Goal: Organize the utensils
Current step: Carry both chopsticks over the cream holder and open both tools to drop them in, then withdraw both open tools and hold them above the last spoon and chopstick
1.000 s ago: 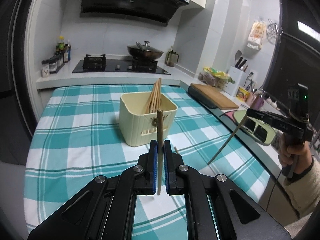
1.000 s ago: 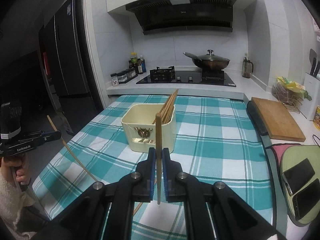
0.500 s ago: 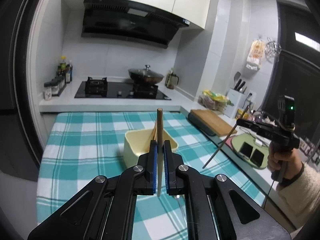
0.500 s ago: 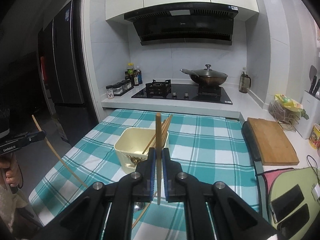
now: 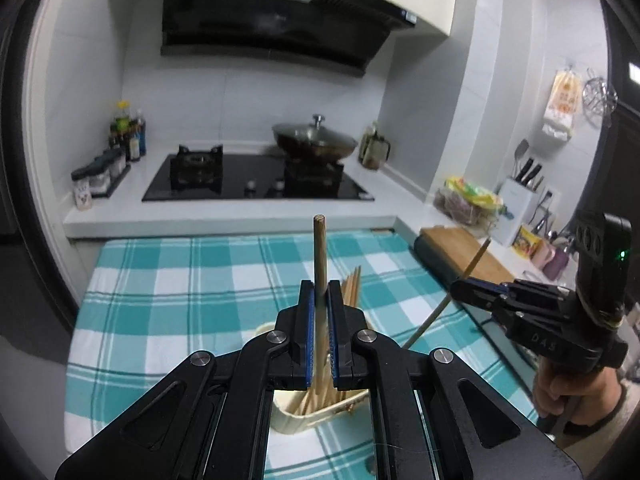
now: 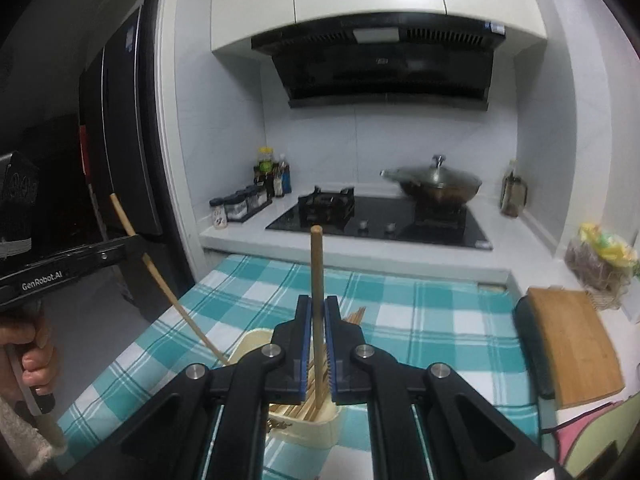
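Both grippers hang above the cream holder (image 5: pixel 298 420), left gripper (image 5: pixel 320 300) and right gripper (image 6: pixel 316 312) each squeezing one chopstick (image 5: pixel 319 256).

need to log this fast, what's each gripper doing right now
Left gripper: shut on a chopstick.
Right gripper: shut on another chopstick.

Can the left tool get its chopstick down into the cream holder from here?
Probably yes. The left tool grips its chopstick upright, directly above the cream holder, whose top is open. The right tool's chopstick angles toward it too and could crowd it.
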